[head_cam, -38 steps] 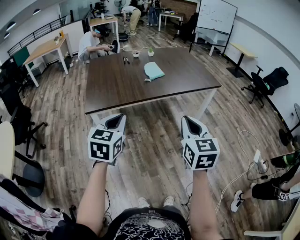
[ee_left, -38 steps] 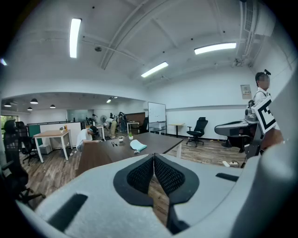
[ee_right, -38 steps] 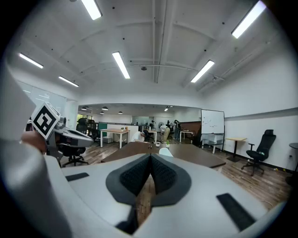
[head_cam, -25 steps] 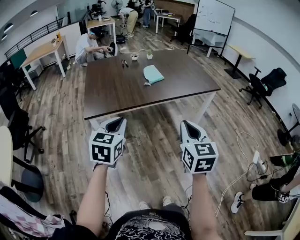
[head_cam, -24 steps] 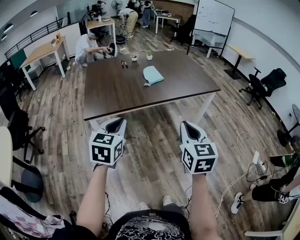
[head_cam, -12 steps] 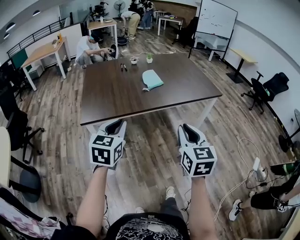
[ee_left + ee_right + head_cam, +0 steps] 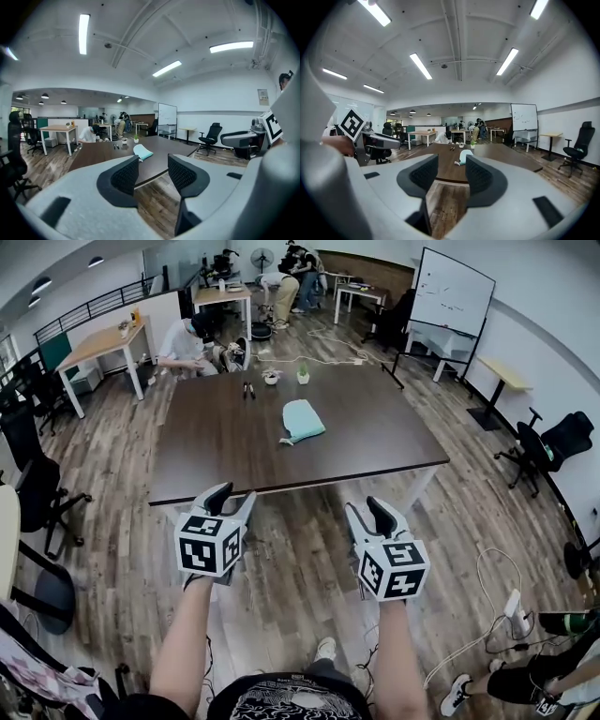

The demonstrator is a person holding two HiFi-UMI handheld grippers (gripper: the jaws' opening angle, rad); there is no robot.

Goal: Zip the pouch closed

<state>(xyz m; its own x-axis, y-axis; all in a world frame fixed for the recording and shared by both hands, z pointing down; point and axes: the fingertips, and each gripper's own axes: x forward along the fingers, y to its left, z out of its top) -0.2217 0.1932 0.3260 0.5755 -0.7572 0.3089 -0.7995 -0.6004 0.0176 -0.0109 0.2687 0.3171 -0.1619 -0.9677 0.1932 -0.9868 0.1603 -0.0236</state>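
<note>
Brown table [image 7: 206, 427] | pouch [image 7: 303, 418] lengthwise near-to-far | left claw [image 7: 236, 493], right claw [image 7: 365, 507] just opened (empty)

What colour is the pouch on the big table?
Pale mint green. The soft pouch lies on the dark brown table; the head view shows it best.

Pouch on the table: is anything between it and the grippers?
Nothing visible. Only bare table lies before the pouch. The left gripper and right gripper, jaws just opened and empty, hang short of its near edge.
</note>
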